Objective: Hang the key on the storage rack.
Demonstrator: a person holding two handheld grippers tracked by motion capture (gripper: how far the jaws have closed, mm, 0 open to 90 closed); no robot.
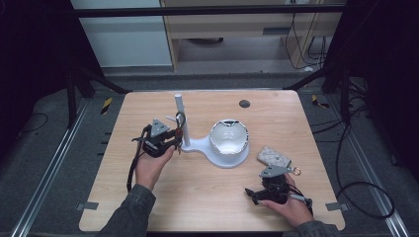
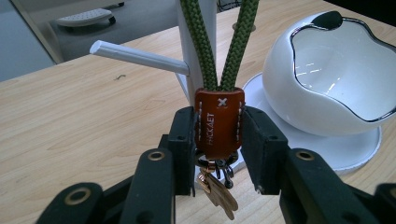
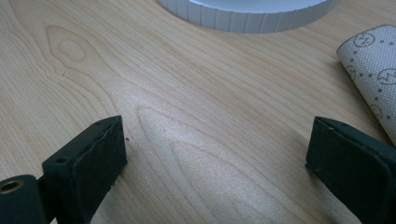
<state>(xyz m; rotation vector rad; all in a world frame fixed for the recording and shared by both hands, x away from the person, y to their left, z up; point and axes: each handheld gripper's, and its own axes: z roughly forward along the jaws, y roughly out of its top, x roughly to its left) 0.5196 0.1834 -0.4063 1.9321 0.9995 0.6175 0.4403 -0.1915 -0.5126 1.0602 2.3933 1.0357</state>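
Left gripper [image 2: 217, 140] is clamping the leather key-strap tab [image 2: 219, 122] at the stand's peg [image 2: 140, 57], nine o'clock of the bowl [image 2: 327, 74]; the cord loop [image 2: 219, 42] risks snagging the peg. Right gripper [image 3: 215, 154] is resting wide, empty.

The left gripper [image 1: 170, 139] sits left of centre in the high view, jaws clamped tight. The right gripper [image 1: 276, 173] rests at lower right, jaws spread wide apart.

Dim and grainy from above, dark around the table [image 1: 148, 207]; brighter up close, with glare streaks inside the bowl [image 2: 327, 70].
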